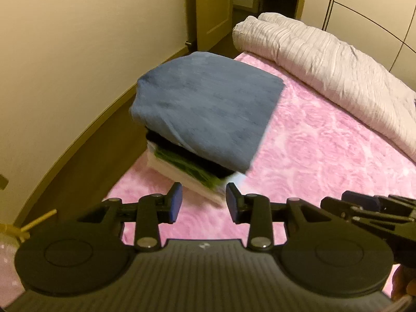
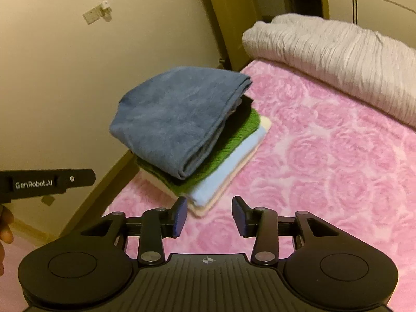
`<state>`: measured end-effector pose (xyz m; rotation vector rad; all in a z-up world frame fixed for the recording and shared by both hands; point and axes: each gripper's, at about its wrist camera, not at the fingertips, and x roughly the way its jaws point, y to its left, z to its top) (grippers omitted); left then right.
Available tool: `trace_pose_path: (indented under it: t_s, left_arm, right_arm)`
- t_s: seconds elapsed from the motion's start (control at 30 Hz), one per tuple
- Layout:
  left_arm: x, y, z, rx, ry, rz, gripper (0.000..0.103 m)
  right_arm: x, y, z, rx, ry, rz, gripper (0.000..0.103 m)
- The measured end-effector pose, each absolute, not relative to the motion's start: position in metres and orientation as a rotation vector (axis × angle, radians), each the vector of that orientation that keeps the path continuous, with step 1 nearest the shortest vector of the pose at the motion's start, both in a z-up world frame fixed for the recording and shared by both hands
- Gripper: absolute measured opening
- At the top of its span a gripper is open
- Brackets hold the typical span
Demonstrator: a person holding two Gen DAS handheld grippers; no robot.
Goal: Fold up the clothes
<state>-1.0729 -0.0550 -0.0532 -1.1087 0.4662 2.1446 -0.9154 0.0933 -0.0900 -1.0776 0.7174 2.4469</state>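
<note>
A stack of folded clothes rests near the left edge of a pink rose-patterned bed [image 1: 325,156] [image 2: 325,156]. A blue-grey folded garment [image 1: 208,104] [image 2: 174,119] lies on top. Under it are a black layer [image 1: 182,150], a green one [image 1: 187,166] [image 2: 228,145], a light blue one [image 2: 231,171] and white or cream ones [image 1: 187,182] [image 2: 205,208]. My left gripper [image 1: 204,204] is open, empty, just short of the stack's near corner. My right gripper [image 2: 210,214] is open and empty too, close in front of the stack.
A rolled pale quilt [image 1: 325,59] [image 2: 338,59] lies along the bed's far side. A cream wall [image 1: 65,65] and a strip of floor [image 1: 85,161] run left of the bed, with a door [image 1: 213,7] beyond. The left gripper's body [image 2: 44,183] shows in the right wrist view.
</note>
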Motion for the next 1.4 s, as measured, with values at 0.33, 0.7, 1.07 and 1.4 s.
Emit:
trace_pose_path:
  t_s: [0.33,0.7,1.07,1.4]
  left_arm:
    - [-0.944,-0.056,-0.024,-1.078,0.442,2.24,0.042]
    - [-0.842,-0.051,-0.009,-1.067,0.224,2.481,0.061]
    - [-0.774,-0.048,-0.019,-1.197,0.133,2.537,0.059]
    - [-0.759,-0.035,-0.026,-1.296,0.112,2.546,0.059]
  right_arm:
    - [-0.812,0.112,-0.062,-1.123,0.672,2.482,0.046]
    - [-0.741,0.12,-0.052,-1.272,0.418,2.576,0.046]
    - [-0.721,0.135,-0.05,-1.376,0.249,2.71,0.046]
    - [-0.719,0.152,-0.055,-1.434,0.199,2.752,0.047]
